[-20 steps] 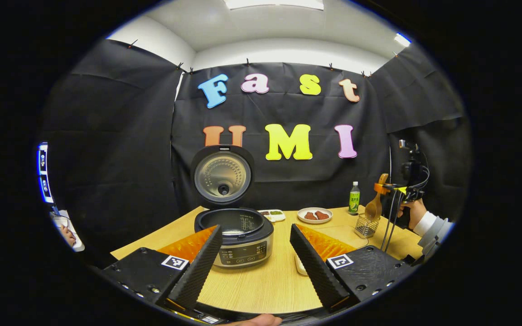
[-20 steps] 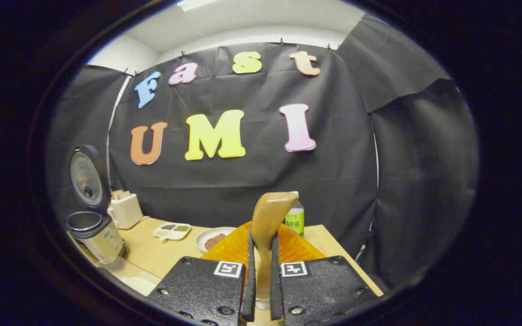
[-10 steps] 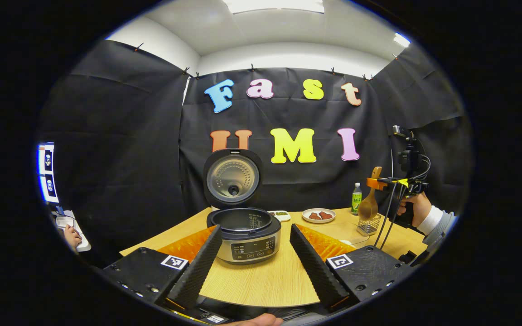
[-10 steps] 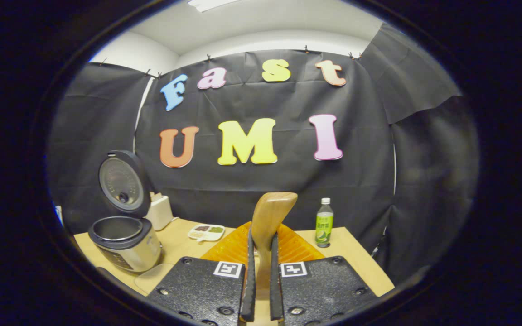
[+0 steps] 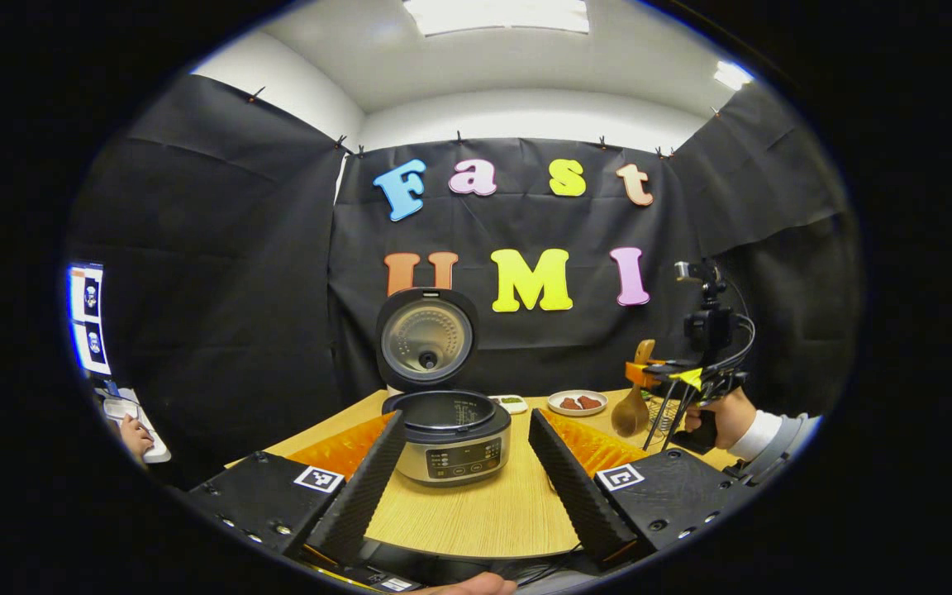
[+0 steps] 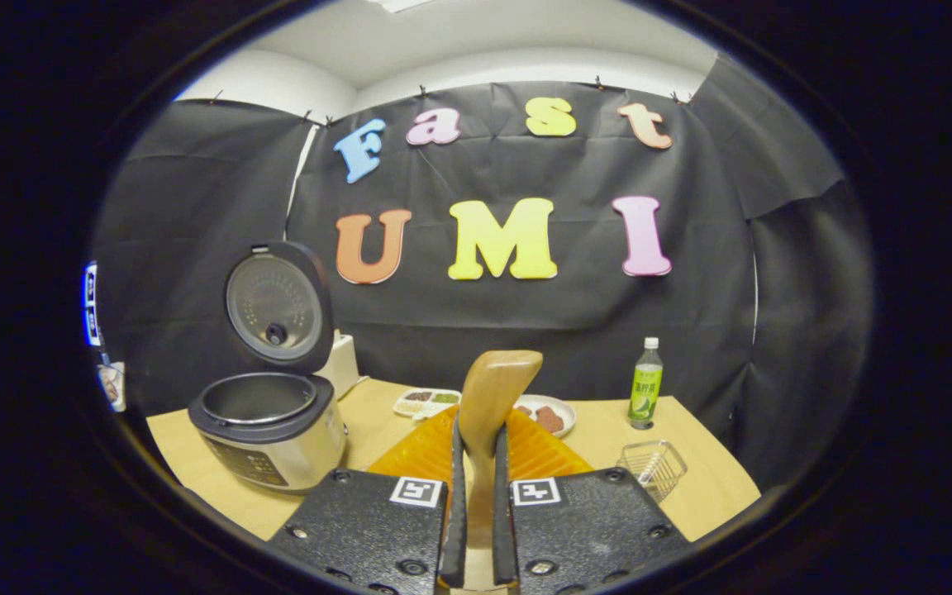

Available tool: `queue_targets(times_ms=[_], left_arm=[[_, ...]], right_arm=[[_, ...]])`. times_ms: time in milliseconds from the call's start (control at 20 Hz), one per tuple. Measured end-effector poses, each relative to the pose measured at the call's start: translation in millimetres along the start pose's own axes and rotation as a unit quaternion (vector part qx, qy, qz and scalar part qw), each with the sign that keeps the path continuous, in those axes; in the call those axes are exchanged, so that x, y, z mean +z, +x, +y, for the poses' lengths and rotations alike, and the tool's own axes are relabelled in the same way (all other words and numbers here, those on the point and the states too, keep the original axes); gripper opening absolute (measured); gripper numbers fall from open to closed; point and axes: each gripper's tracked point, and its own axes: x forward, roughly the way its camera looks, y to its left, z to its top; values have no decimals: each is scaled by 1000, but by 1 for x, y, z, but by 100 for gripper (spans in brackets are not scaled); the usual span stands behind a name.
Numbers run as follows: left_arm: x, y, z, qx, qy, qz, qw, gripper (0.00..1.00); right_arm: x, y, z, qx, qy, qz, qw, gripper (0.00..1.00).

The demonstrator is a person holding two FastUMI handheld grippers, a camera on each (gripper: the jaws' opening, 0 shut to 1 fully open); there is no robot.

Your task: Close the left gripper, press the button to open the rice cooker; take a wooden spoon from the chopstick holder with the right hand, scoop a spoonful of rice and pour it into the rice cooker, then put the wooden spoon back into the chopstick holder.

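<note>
Cooker (image 5: 453,434) lid is up, so the button step is done. My right claw (image 6: 476,529) is clamped on the spoon (image 6: 488,405) handle, both fingers pressing it, bowl hanging down as the left gripper view shows (image 5: 631,416), clear of the holder (image 6: 651,467). Left claw (image 5: 464,471) hangs wide open, holding nothing, cooker ahead between its fingers. Step in hand, I judge: spoon lifted out, heading for the rice. Can't make out the rice container in these views. Next move calls for swinging the spoon to the rice, dipping the bowl in, then carrying it level to the cooker pot (image 6: 259,401) without spilling.
</note>
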Motion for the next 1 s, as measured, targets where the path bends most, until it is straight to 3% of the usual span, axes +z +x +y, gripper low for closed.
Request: queue_targets(times_ms=[350, 550, 1000], left_arm=[[-4, 6, 3, 3, -2, 4, 1000, 96], [-14, 8, 2, -3, -7, 16, 1000, 96], [-11, 5, 9, -2, -19, 11, 1000, 97]], right_arm=[[-44, 19, -14, -71, -12, 18, 997, 16], [-57, 17, 9, -55, -18, 16, 998, 16], [-71, 21, 54, -3, 73, 49, 996, 16]])
